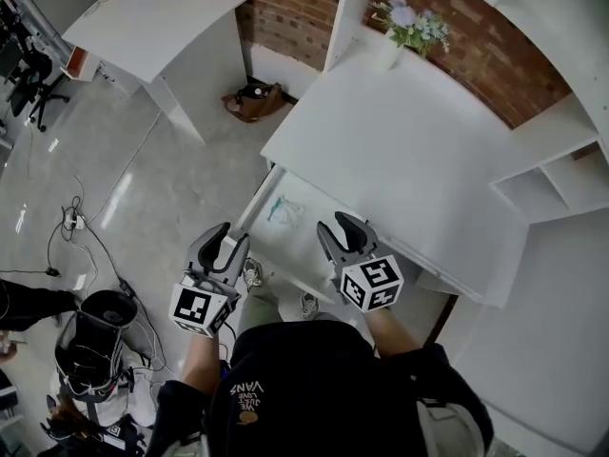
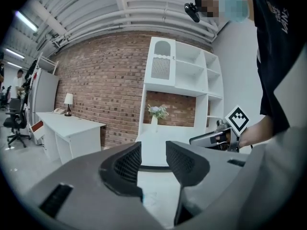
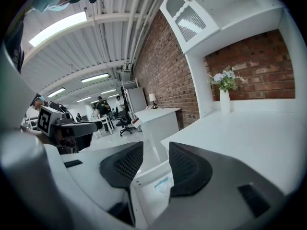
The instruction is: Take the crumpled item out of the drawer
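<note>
A crumpled scrap of thin, wrinkled, pale blue-and-white material (image 1: 284, 209) lies on the smooth floor of the open white drawer (image 1: 306, 246), near its left wall. The drawer sits under a matte white desk top (image 1: 400, 150). The grey left gripper (image 1: 228, 241) and right gripper (image 1: 344, 228) hover above the drawer. Their dark mesh-textured pads (image 3: 122, 164) are spread and hold nothing.

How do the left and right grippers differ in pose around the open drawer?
The left gripper sits at the left front corner of the drawer; the right gripper sits over its right side, by the desk. The right gripper reaches farther forward than the left gripper. Both are open and empty.
</note>
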The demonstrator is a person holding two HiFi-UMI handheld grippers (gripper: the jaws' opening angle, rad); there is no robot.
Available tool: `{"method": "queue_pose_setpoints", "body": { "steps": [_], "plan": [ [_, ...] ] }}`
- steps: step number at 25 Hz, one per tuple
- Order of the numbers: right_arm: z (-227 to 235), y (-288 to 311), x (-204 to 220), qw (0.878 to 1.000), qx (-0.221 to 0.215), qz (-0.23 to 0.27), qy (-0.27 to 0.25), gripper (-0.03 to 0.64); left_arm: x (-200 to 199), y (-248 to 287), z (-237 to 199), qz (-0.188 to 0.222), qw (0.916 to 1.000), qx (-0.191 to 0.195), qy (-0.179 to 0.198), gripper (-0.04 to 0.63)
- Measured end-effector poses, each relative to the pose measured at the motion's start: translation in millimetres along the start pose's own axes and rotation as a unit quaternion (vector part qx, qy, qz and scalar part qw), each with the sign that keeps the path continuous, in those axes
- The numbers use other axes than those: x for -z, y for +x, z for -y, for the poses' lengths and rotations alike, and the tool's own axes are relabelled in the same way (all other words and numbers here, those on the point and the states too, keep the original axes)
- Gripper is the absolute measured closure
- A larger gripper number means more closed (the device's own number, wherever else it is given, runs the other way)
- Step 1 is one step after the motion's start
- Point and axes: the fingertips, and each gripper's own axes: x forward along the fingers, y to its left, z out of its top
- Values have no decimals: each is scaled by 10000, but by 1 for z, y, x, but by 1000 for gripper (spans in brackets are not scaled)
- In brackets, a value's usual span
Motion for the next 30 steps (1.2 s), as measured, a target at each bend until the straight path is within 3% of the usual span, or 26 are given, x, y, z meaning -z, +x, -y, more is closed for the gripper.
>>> {"method": "queue_pose_setpoints", "body": {
  "steps": [15, 21, 30],
  "plan": [
    [34, 92, 57, 9925, 839, -505, 738, 472, 40, 78, -70, -493, 9942, 951, -6, 456],
    [50, 122, 111, 9819, 1163, -971, 1133, 471, 64, 99, -85, -785, 9883, 1307, 33, 456],
    [61, 176, 204, 9665, 1180, -2018, 1064, 424, 96, 120, -106, -1098, 9794, 1694, 90, 456]
  ]
}}
